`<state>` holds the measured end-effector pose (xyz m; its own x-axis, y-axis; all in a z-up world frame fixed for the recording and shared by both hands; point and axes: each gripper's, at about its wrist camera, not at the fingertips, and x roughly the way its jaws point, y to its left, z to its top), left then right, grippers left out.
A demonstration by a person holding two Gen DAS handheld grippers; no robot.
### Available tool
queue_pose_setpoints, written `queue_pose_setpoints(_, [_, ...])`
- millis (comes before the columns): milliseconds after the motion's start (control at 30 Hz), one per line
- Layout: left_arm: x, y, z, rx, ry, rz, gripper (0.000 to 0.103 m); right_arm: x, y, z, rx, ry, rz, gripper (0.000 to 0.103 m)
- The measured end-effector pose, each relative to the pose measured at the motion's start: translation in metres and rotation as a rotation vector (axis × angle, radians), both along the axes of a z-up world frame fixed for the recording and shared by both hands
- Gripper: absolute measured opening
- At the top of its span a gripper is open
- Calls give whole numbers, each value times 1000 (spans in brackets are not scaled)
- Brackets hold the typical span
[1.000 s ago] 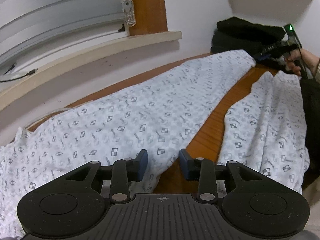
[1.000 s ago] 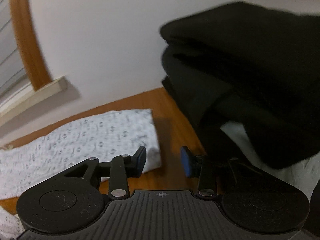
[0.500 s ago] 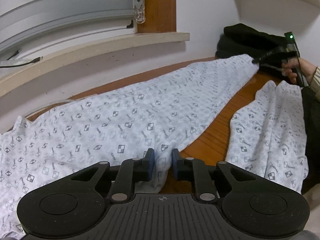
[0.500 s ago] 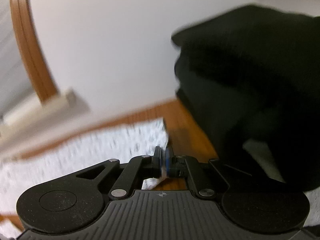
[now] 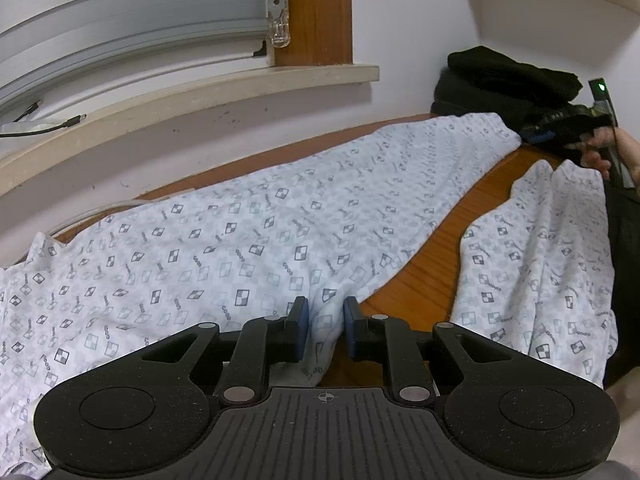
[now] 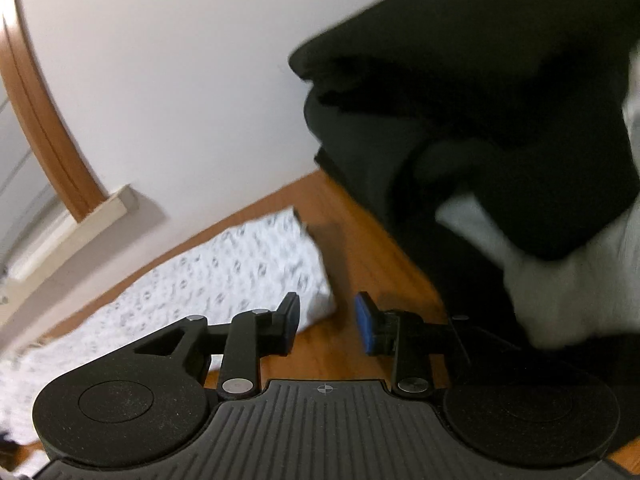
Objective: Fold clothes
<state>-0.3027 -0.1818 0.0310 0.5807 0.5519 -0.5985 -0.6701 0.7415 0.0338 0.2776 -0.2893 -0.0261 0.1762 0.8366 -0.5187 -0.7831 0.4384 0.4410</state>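
On the wooden table (image 5: 452,248) in front of me, the patterned white trousers (image 5: 248,240) lie spread out, one leg running from my 9 o'clock up toward 1 o'clock, the other leg (image 5: 536,264) lying apart at 3 o'clock with bare wood between them. My left gripper (image 5: 323,326) sits at 6 o'clock with a ridge of the trouser cloth pinched up between its blue pads; its jaws have closed in on that fold and I read it as clamped on the fabric. At 2 o'clock from there I see my right gripper (image 5: 560,130) in a hand (image 5: 600,152), just beside the hem of the far leg. From the right wrist view, blurred, the right gripper (image 6: 327,322) has its jaws parted after just reopening, with only bare wood between them; the hem corner (image 6: 312,276) lies at its 11 o'clock, just beside the left pad. A pile of black clothes (image 6: 480,112) fills 1 to 3 o'clock.
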Motion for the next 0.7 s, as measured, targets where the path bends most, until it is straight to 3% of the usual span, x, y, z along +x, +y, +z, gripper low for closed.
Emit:
queue_pose_setpoints(167, [0, -1, 0, 7, 1, 4, 21, -6, 5, -4, 11, 46, 25, 32])
queue_pose_setpoints(233, [0, -1, 0, 8, 0, 1, 8, -9, 19, -2, -8, 16, 32, 31])
queue_pose_setpoints(300, [-1, -1, 2, 11, -1, -3, 7, -8, 34, 0, -30, -2, 26, 21])
queue_pose_setpoints(333, [-2, 0, 2, 13, 0, -3, 7, -6, 41, 0, -40, -4, 21, 6])
queue_pose_setpoints(600, [-4, 10, 9, 13, -4, 7, 7, 7, 67, 10, 21, 74, 25, 6])
queue_pose_setpoints(700, [-1, 12, 5, 6, 8, 1, 7, 3, 64, 7, 11, 82, 45, 13])
